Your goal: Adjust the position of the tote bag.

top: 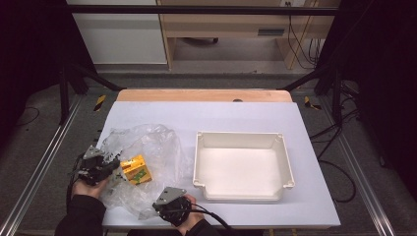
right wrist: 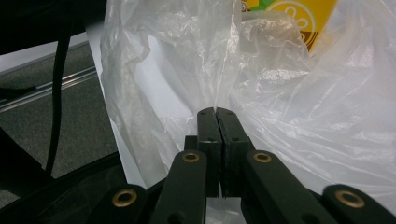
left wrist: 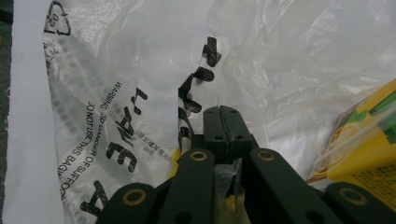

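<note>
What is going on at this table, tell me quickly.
A person works a clear plastic bag with two handheld grippers. The left gripper and the right gripper are each shut, pinching the bag's film at separate spots. A yellow box sits inside the bag. A white tray stands empty beside it on the table.

Jaws pinching plastic bag [left wrist: 140, 93] (printed warning)
</note>
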